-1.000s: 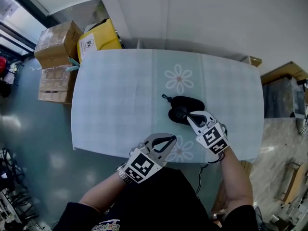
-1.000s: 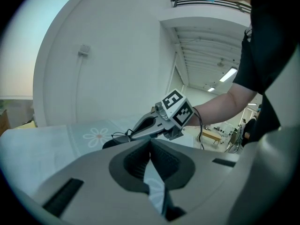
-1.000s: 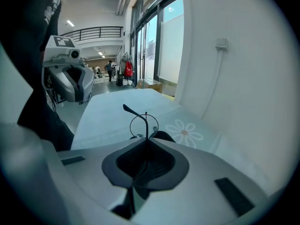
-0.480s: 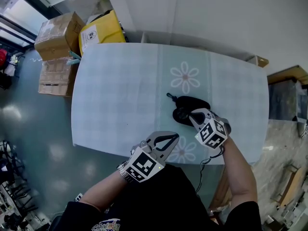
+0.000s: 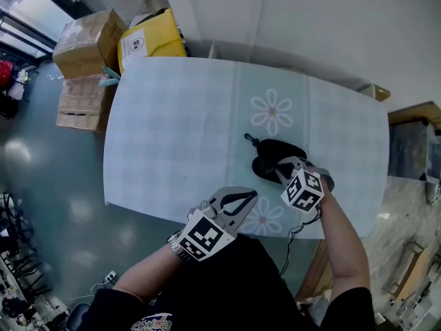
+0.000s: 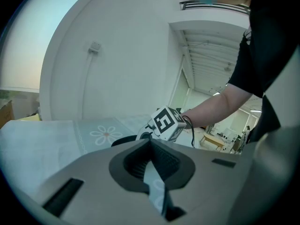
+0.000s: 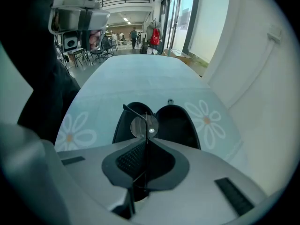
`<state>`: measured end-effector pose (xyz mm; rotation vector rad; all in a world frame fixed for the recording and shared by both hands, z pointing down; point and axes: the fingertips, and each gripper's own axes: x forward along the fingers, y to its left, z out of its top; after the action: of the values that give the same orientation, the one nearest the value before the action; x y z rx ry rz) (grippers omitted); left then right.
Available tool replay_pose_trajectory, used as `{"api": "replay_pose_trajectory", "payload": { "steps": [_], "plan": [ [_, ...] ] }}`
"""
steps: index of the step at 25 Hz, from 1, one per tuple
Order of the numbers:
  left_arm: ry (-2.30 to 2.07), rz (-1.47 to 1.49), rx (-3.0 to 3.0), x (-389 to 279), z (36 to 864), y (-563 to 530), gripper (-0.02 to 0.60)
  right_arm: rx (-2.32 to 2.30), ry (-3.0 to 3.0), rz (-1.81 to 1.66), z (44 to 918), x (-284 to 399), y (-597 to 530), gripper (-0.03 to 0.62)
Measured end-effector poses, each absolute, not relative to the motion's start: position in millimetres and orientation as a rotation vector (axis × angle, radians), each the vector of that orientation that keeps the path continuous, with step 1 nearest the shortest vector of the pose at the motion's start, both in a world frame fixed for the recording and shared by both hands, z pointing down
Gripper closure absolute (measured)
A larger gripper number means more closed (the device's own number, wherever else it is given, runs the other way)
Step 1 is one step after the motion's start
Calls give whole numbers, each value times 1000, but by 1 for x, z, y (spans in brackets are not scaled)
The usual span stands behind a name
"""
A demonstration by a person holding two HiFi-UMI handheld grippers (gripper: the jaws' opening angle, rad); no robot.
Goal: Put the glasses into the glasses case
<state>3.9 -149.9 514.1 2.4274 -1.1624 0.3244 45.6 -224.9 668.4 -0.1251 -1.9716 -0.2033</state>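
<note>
my right gripper (image 7: 146,140) is clenched on the glasses (image 7: 144,126): a thin wire part of the frame runs straight down between the 2 jaws, which are pressed together on it. 1 round lens shows just past the jaw tips, and it sits over the open glasses case (image 7: 176,121), above the left of its 2 black halves. i cannot tell whether the lens touches the lining or is just above it. a small zipper pull (image 7: 170,101) lies on the cloth at the far end of the case.

from the head view, the right gripper (image 5: 281,166) reaches onto the near side of the glasses case (image 5: 275,150), which lies spread open on the table (image 5: 172,129), toward its right half and just below a printed daisy (image 5: 272,112) on the pale blue checked cloth.

my left gripper (image 5: 249,197) hangs over the near edge of the table, near the right one but apart from it and from the case. in the left gripper view its jaws (image 6: 151,142) are closed tip to tip with nothing held between them; only a sliver of tablecloth shows through the slit lower down.

beyond the far left corner of the table, 2 stacks of cardboard boxes (image 5: 86,36) and a yellow box (image 5: 151,40) stand on the floor.
</note>
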Motion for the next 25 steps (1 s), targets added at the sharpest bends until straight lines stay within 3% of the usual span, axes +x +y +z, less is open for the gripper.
{"api": "replay_pose_trajectory", "payload": {
  "steps": [18,22,25],
  "plan": [
    [-1173,312,2401,-5,516,-151,554,-176,-1924,-174,680,42,-222,559],
    [-1169,311,2399,-5,516,-146,554,-179,-1911,-201,678,43,-219,503],
    [-1169,310,2405,-3,515,-143,554,-155,-1922,-222,673,43,-219,499]
  ]
}}
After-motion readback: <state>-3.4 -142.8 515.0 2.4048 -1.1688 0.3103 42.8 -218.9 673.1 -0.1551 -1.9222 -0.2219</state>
